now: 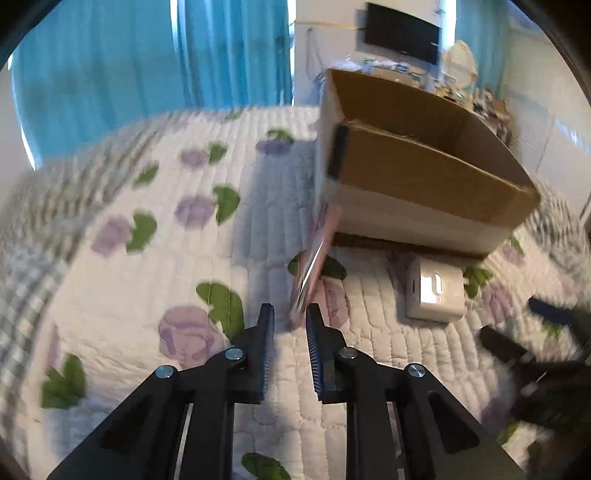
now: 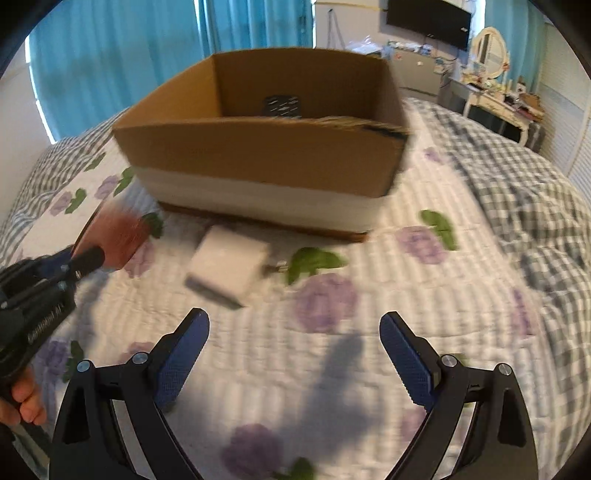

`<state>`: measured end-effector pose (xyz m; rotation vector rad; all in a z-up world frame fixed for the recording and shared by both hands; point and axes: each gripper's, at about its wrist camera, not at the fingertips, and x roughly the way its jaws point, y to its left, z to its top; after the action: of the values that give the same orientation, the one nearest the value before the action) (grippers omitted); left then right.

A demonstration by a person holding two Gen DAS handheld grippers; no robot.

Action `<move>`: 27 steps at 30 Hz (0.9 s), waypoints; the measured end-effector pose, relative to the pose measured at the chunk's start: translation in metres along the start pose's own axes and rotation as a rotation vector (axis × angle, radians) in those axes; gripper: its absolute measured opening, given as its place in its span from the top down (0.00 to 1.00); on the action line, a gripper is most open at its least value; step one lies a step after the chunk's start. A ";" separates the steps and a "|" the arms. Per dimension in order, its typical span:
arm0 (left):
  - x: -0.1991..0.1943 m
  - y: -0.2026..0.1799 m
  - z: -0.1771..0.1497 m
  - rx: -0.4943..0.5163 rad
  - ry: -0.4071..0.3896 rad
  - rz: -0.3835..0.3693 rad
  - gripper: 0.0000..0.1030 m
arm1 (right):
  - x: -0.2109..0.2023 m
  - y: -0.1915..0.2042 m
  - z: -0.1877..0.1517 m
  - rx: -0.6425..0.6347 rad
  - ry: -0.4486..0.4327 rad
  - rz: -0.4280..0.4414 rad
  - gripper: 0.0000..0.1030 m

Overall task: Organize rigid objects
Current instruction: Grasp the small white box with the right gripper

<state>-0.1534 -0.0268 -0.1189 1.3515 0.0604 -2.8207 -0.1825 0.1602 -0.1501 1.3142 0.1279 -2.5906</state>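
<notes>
My left gripper (image 1: 290, 315) is shut on a thin pink flat object (image 1: 314, 254), held edge-on above the bed just left of the cardboard box (image 1: 424, 173). From the right wrist view the same pink object (image 2: 118, 236) and left gripper (image 2: 79, 264) show at the left. My right gripper (image 2: 293, 345) is open and empty above the quilt. A white charger (image 2: 225, 264) lies on the quilt in front of the box (image 2: 258, 155); it also shows in the left wrist view (image 1: 436, 290). A dark object (image 2: 282, 105) lies inside the box.
The bed has a floral quilt (image 1: 147, 258) and a grey checked blanket (image 2: 517, 192). Blue curtains (image 1: 147, 55) hang behind. A dressing table (image 2: 495, 96) with clutter and a wall TV (image 2: 428, 14) stand at the far right.
</notes>
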 end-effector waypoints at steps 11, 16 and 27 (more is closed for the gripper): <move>-0.001 0.010 -0.022 -0.110 0.044 -0.091 0.56 | 0.038 0.037 0.014 0.079 0.042 0.060 0.09; 0.015 0.019 -0.004 -0.118 0.039 -0.102 0.43 | 0.061 0.045 0.023 0.096 0.065 0.029 0.45; -0.008 0.000 0.004 0.032 -0.063 0.021 0.13 | 0.044 0.032 0.014 0.112 0.014 0.076 0.48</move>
<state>-0.1515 -0.0272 -0.1108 1.2609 -0.0004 -2.8562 -0.2106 0.1198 -0.1762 1.3473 -0.0641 -2.5576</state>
